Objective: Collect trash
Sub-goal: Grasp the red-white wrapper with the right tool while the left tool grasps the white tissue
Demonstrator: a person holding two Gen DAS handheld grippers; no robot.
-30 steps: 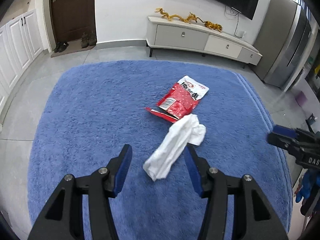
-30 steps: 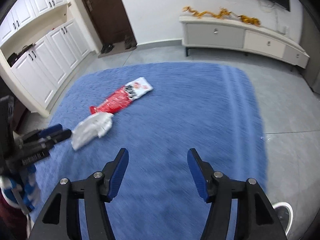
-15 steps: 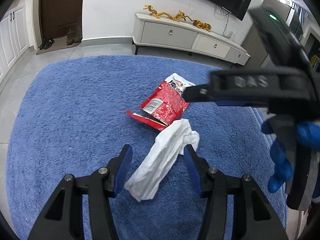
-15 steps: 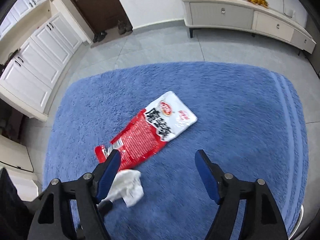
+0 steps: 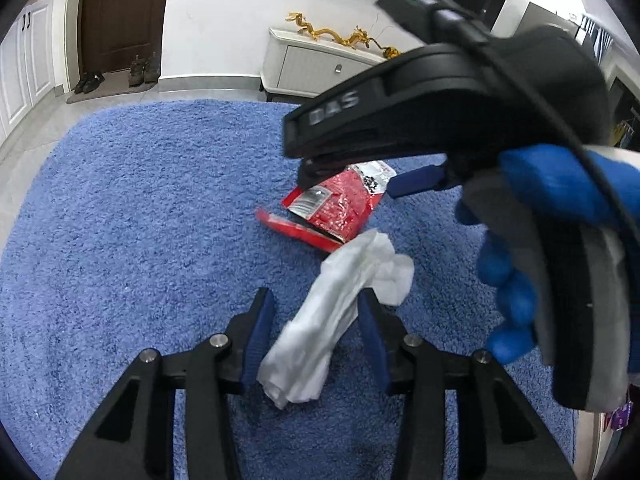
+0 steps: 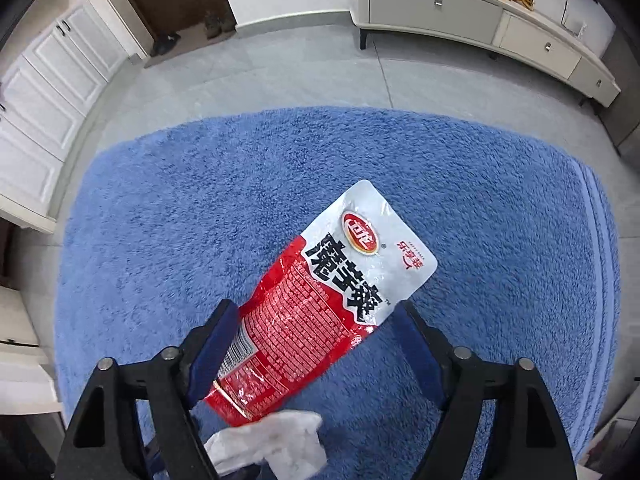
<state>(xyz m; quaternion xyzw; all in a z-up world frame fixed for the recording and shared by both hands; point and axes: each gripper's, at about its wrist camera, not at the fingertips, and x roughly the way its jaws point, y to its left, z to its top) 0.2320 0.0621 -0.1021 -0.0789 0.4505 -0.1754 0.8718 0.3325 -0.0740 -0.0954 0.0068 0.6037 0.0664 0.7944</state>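
A crumpled white tissue (image 5: 340,312) lies on the blue rug (image 5: 140,240). My left gripper (image 5: 316,324) is open with its fingers on either side of the tissue. A red and white snack wrapper (image 6: 324,300) lies just beyond the tissue; it also shows in the left wrist view (image 5: 336,208). My right gripper (image 6: 316,340) is open and straddles the wrapper's red lower half. In the left wrist view the right gripper (image 5: 400,176) hangs over the wrapper, held by a blue-gloved hand (image 5: 532,248). The tissue (image 6: 268,448) shows at the bottom of the right wrist view.
A white TV cabinet (image 6: 480,28) with gold dragon figures (image 5: 340,34) stands at the far wall. A brown door (image 5: 124,12) with shoes (image 5: 142,70) in front is at far left. White cupboards (image 6: 52,92) line the left side. Grey tiles (image 6: 280,72) surround the rug.
My right gripper has swung in over the wrapper and come down around it. My left gripper has moved forward so the tissue sits deeper between its fingers.
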